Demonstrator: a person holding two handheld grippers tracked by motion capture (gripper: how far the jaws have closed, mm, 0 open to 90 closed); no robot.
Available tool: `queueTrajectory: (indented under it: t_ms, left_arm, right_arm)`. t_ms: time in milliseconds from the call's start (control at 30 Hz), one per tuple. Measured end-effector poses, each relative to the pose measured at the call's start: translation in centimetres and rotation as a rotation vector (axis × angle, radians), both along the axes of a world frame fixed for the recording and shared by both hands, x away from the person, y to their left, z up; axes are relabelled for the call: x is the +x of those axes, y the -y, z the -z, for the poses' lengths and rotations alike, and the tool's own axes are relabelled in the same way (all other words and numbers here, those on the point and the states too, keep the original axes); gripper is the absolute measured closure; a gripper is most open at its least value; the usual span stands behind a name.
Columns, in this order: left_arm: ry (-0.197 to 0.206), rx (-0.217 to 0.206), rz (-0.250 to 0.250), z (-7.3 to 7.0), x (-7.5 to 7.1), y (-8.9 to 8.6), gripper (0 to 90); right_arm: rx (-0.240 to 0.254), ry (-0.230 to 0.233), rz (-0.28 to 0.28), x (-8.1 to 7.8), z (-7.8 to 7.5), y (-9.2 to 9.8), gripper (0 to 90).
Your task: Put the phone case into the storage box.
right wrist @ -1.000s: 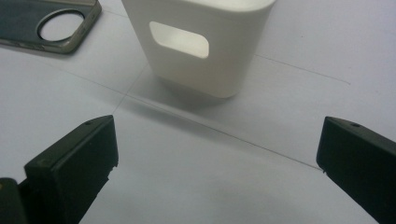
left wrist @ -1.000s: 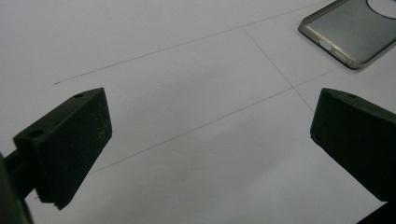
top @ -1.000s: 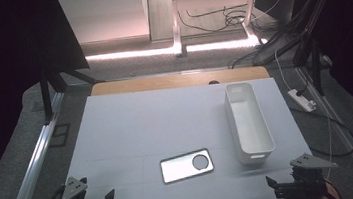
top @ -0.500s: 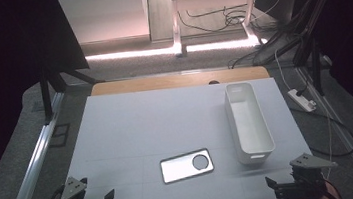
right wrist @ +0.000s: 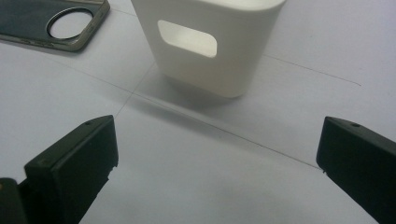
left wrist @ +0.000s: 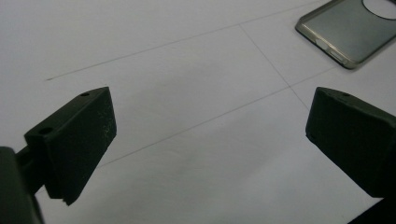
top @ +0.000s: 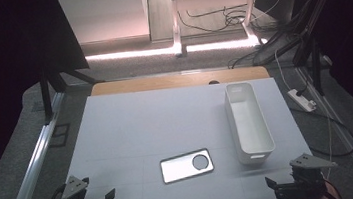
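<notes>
Little had moved since the earlier pictures: both grippers kept their stations at the near edge of the table, with only a slight drift of the left one; phone case and bin lay as before.

Left gripper (top: 106,198): near-left corner, jaws wide apart, holding nothing, aimed across the white table sheet (top: 167,120) toward the phone case.

Right gripper (top: 273,185): near-right corner, jaws likewise wide apart and empty, facing the short end of the bin.

Phone case (top: 187,165): flat on the sheet, centre-near, round camera opening toward the bin; between the two grippers, apart from both.

White bin (top: 248,121): upright, empty as far as visible, just right of the case, not touching it.

Assessment: work appeared not yet begun; a reach for the case seemed the likely opening step.
</notes>
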State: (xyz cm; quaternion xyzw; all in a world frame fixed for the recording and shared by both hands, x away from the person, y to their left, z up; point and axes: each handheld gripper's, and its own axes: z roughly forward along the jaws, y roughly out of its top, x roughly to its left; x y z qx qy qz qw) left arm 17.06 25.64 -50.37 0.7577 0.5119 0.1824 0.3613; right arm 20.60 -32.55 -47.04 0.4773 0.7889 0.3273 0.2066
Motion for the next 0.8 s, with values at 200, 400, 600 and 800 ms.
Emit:
queueTrajectory:
  t_ms: [200, 400, 600, 800]
  left_arm:
    - [0.01, -0.026, 0.027, -0.1, 0.4, 0.3, 0.0]
    - [0.001, -0.035, 0.073, -0.1, 1.0, 0.4, 0.0]
    - [-0.009, -0.069, 0.129, -0.1, 1.7, 0.6, 0.0]
    - [-0.015, -0.067, 0.147, -0.2, 2.4, 1.2, 0.0]
  right_arm:
    - [0.0, -0.003, 0.0, 0.0, 0.0, 0.0, 0.0]
    - [-0.003, -0.002, 0.0, 0.1, 0.0, -0.1, 0.0]
    - [-0.005, -0.002, 0.0, 0.1, 0.0, -0.1, 0.0]
    - [-0.01, 0.001, -0.001, 0.1, 0.0, -0.2, 0.0]
